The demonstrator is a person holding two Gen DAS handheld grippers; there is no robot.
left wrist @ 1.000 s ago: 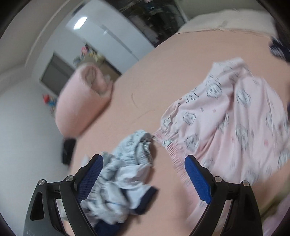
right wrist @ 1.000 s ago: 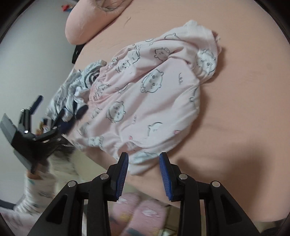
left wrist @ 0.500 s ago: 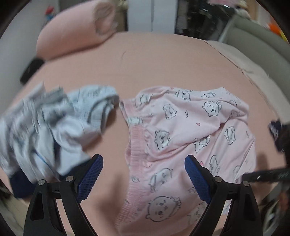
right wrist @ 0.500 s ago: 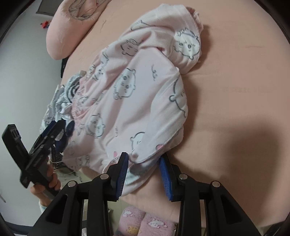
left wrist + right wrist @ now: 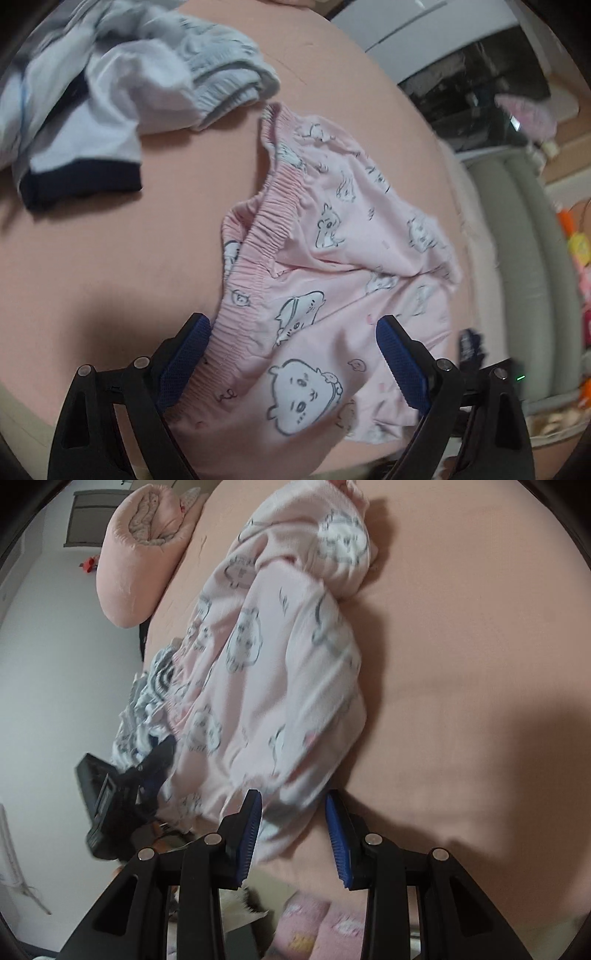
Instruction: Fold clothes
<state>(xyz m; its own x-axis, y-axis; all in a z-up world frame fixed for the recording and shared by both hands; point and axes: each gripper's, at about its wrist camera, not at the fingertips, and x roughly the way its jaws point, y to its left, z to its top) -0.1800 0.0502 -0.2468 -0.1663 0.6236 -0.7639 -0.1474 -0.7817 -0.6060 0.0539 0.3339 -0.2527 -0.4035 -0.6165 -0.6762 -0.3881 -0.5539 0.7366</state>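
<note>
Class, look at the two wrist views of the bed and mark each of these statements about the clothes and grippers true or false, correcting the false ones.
1. The pink pajama shorts carry a cartoon animal print. True.
2. The left gripper is shut tight on the waistband. False: its jaws stand wide open around the waistband end.
3. A crumpled grey and white garment lies beside the shorts. True.
4. The shorts are folded into a neat square. False: they lie rumpled and spread.
5. The right gripper is open at the shorts' edge. True.

Black grippers (image 5: 291,354), blue ribbed pads (image 5: 249,834)
</note>
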